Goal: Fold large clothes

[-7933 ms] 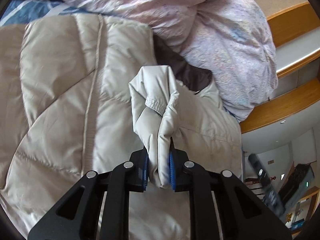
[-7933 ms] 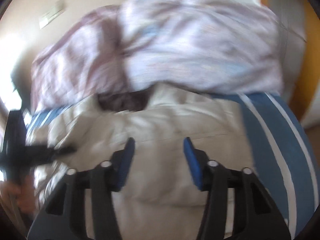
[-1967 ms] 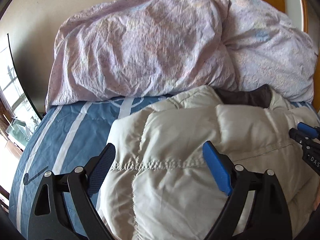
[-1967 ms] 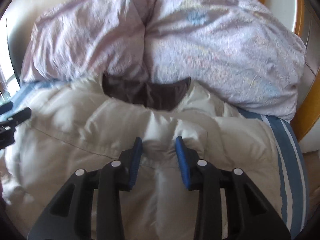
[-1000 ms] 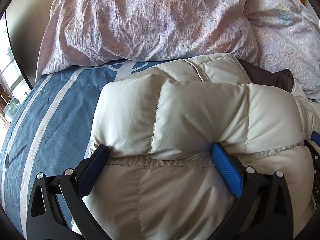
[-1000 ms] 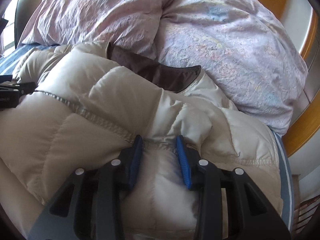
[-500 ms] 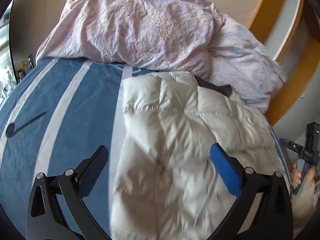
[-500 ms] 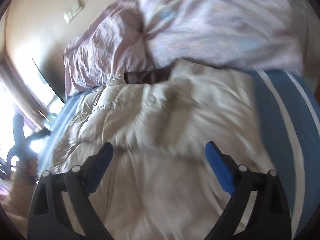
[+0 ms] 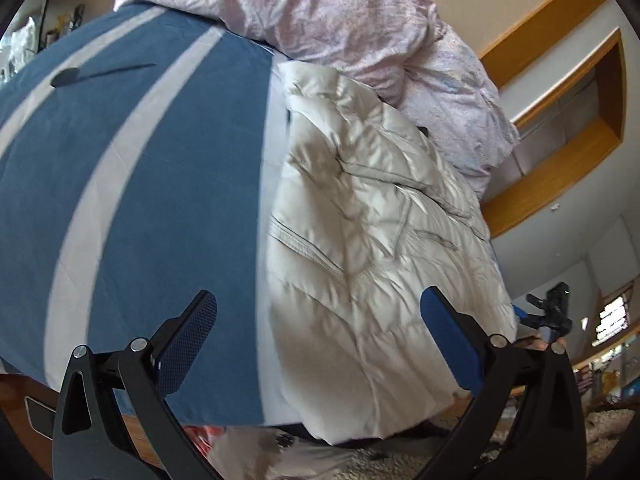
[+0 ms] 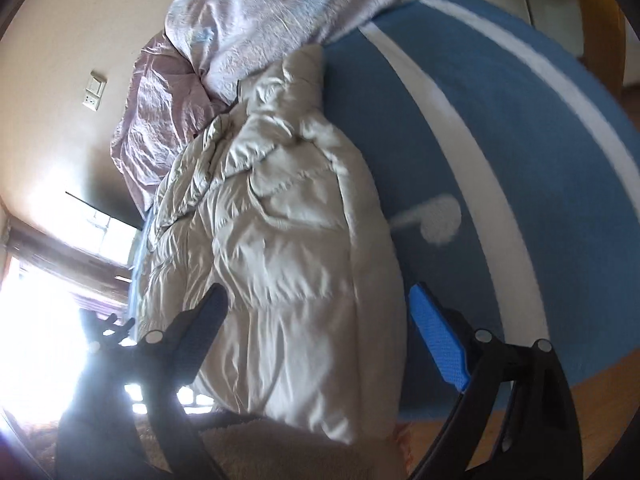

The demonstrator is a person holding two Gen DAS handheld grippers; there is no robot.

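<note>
Jacket (image 9: pixel 372 216) on striped bedsheet (image 9: pixel 132 184), touching crumpled duvet (image 9: pixel 360 28).

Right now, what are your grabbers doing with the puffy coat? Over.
Left hand-held gripper open, right hand-held gripper open, both empty. Puffy coat lies on striped bed, against the pink duvet. Nothing blocking.

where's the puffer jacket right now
The cream puffer jacket lies on the blue striped bedsheet, its collar end against the pink duvet, hem overhanging the bed's near edge.

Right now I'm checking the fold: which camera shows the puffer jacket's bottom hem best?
The right wrist view: the puffer jacket shows its whole hem overhanging the bed. In the left wrist view, the left gripper's finger covers part of the hem.
</note>
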